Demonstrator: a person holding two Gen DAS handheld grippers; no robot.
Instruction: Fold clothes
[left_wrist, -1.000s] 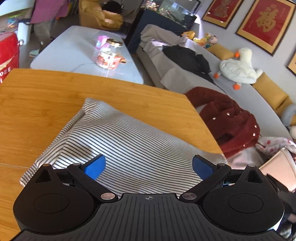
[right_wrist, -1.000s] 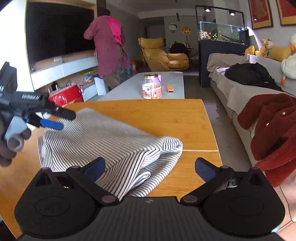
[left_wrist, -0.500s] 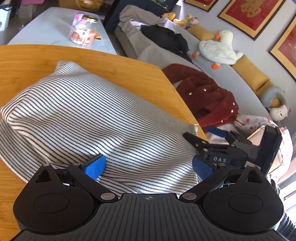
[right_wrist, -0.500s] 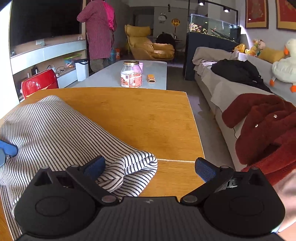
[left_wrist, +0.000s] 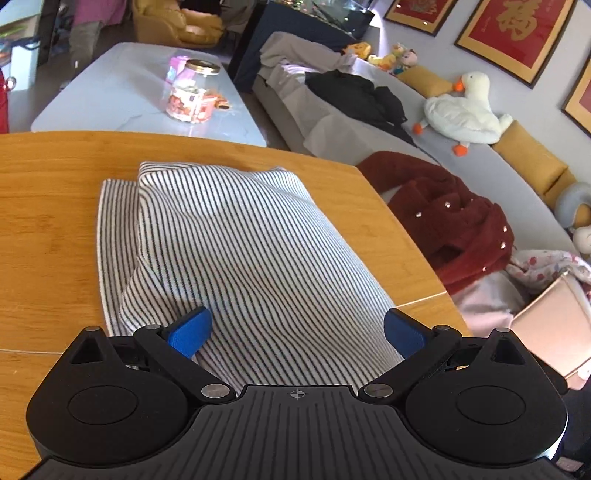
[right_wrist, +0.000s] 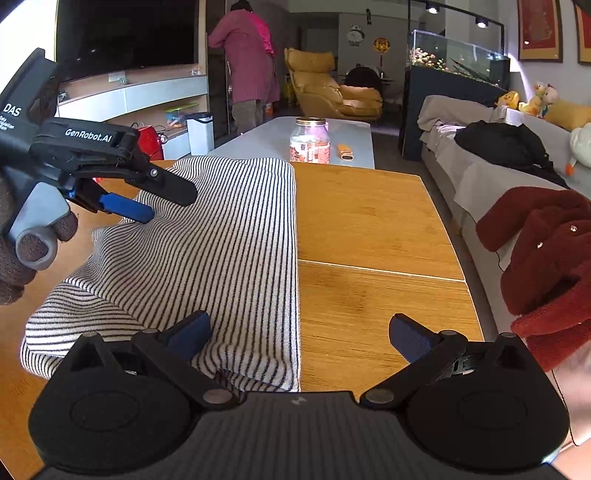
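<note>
Lying under both open tools, striped garment (left_wrist: 236, 240), on wooden table (right_wrist: 369, 221)

free: bare worktop (right_wrist: 373, 236) from the striped garment (right_wrist: 229, 251) to the right edge, and along the far edge | free: bare strip by the left edge | blocked: garment fills the middle down to the near edge | blocked: left claw (right_wrist: 147, 205) hangs over the garment's left side | off right edge: red coat (right_wrist: 546, 254) on sofa (right_wrist: 476, 177)
</note>
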